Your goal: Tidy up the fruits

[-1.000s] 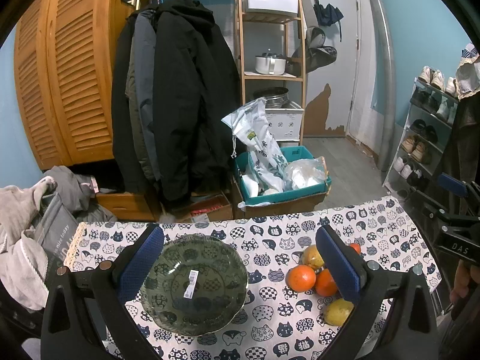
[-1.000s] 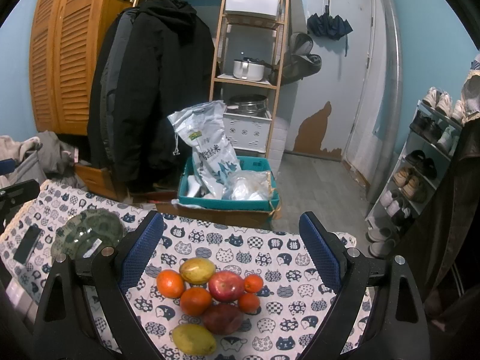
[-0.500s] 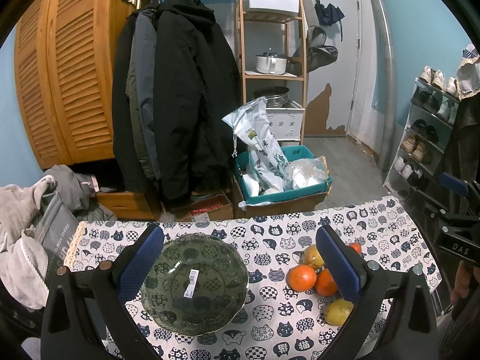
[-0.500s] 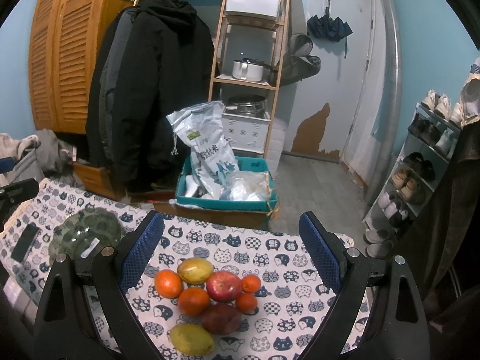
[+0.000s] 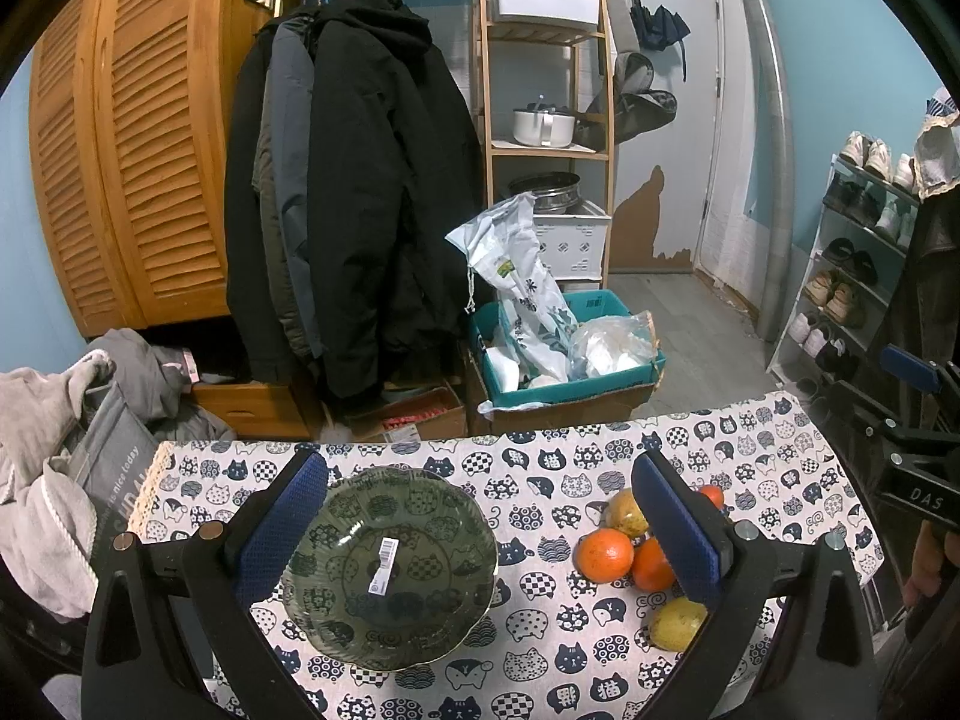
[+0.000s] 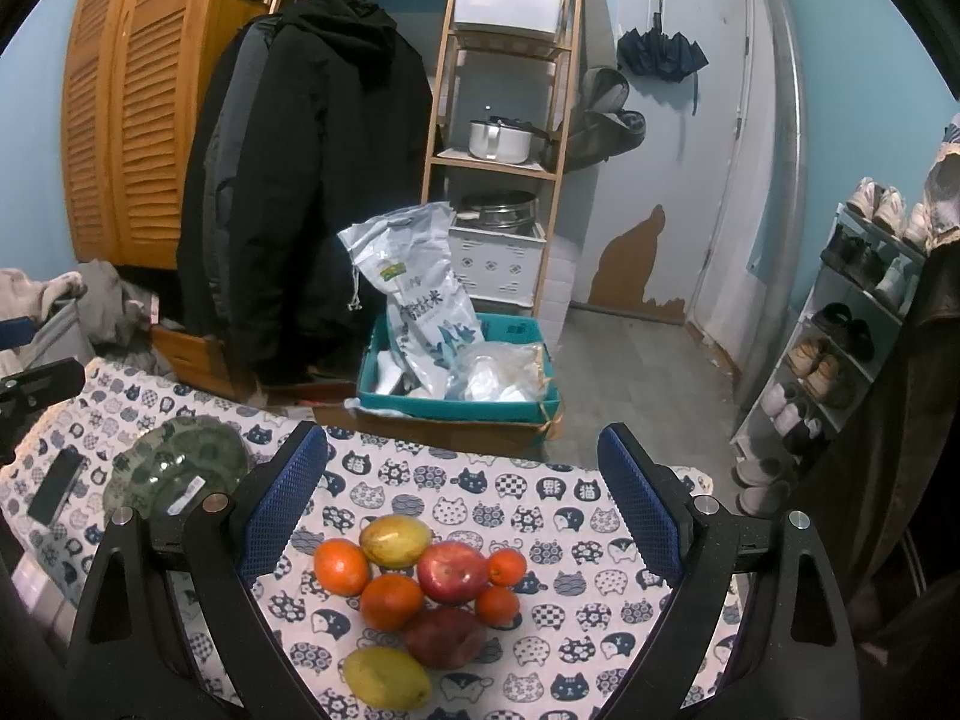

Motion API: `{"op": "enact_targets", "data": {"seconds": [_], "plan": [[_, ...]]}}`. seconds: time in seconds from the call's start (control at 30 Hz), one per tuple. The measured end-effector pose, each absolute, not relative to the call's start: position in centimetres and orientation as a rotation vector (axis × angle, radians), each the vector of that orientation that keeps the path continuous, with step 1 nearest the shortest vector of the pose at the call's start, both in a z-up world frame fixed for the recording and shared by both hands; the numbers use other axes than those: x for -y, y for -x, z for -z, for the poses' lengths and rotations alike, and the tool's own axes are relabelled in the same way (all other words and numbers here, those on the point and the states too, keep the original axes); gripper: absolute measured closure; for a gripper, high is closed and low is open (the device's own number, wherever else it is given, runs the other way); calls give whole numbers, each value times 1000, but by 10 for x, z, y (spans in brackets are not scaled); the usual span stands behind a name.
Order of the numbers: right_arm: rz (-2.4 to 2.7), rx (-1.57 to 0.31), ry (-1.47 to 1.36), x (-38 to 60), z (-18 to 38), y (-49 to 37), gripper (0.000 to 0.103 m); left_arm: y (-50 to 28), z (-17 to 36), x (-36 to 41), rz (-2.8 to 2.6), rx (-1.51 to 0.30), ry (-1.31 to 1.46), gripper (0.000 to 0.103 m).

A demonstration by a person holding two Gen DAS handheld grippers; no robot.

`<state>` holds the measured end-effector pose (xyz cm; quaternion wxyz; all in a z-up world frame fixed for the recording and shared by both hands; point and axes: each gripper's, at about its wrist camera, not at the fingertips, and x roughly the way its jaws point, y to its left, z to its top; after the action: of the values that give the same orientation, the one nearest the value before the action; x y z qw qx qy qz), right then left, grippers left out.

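1. On a table covered with a cat-print cloth [image 5: 540,480], a dark green glass bowl [image 5: 390,564] sits empty, a small white barcode sticker on its inside.
2. The left gripper [image 5: 480,534] hovers over the bowl, its blue-padded jaws spread wide and holding nothing; the bowl shows between them.
3. To the right of the bowl, well apart from it, lies a tight cluster of fruit.
4. The right gripper [image 6: 462,516] hangs above that cluster, jaws wide apart and empty.
5. The cluster holds a yellow-green mango [image 6: 395,540] at the far side, a red apple [image 6: 451,571], a large orange [image 6: 340,566], a second orange [image 6: 391,601], two small tangerines [image 6: 506,566] at the right, a dark red fruit [image 6: 444,636], and a yellow mango [image 6: 386,677] nearest the camera.
6. A black phone [image 6: 55,486] lies left of the bowl.
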<state>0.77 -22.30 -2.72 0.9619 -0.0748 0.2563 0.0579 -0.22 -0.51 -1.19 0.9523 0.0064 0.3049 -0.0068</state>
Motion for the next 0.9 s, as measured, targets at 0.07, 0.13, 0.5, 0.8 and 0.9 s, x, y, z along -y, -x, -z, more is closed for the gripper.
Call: {"op": "enact_targets", "data": {"seconds": [0.07,0.13,0.5,0.8,0.9], "plan": [[-117,-520,151,223,27,-8,13,2,12,5,14,-619,-13,1],[-117,-519,151,223,27,-8,13,2,12,5,14,-619,-13,1],[-121,-518,149,221,26,-7,13,2,13,5,13,-619,-15,1],[-124,-524,149,217,26,-7,13,2,15,3,13,-622,-14,1],[-126,-531,151,215,27,-7,13,3,19,3,12,-627,-15,1]]}}
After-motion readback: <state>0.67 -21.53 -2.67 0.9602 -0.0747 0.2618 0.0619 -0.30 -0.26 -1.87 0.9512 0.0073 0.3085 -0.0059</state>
